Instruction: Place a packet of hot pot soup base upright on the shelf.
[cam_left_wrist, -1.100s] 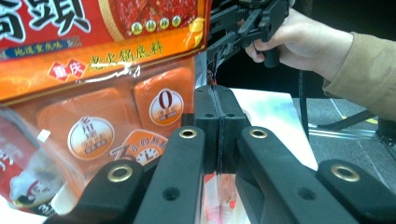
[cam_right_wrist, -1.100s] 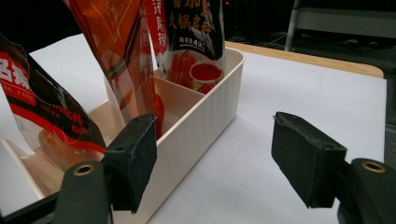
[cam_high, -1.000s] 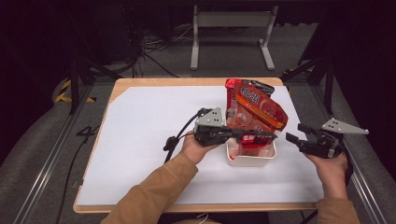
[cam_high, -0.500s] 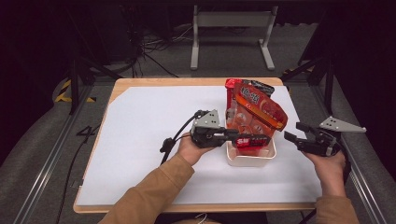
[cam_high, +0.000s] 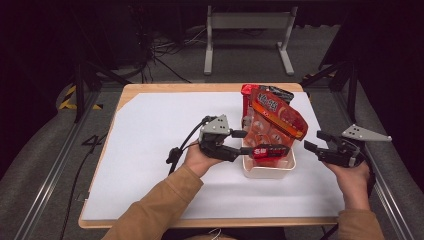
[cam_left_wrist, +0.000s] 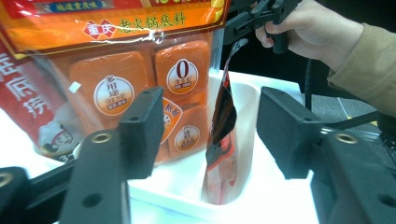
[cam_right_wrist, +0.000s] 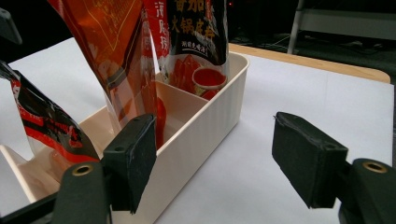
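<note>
A white ribbed bin (cam_high: 270, 172) stands right of the table's middle, and a large orange seasoning packet (cam_high: 276, 116) leans upright in it. Lower in the bin's front part stands a small red-and-black packet (cam_high: 268, 149). My left gripper (cam_high: 243, 142) reaches in from the bin's left; its jaws have just been opening. In the left gripper view the small packet (cam_left_wrist: 223, 122) stands between the pads without touching either. My right gripper (cam_high: 314, 140) hovers open just right of the bin, with nothing between its jaws (cam_right_wrist: 215, 158).
A dark packet (cam_right_wrist: 196, 37) stands at the bin's far end behind the orange one. White paper (cam_high: 150, 150) covers the wooden table, and its left half is bare. A metal stand (cam_high: 247, 35) and cables lie on the floor beyond.
The left gripper's jaws have spread apart and let go of the small red-and-black packet, which now stands in the bin. The right gripper has stayed put.
</note>
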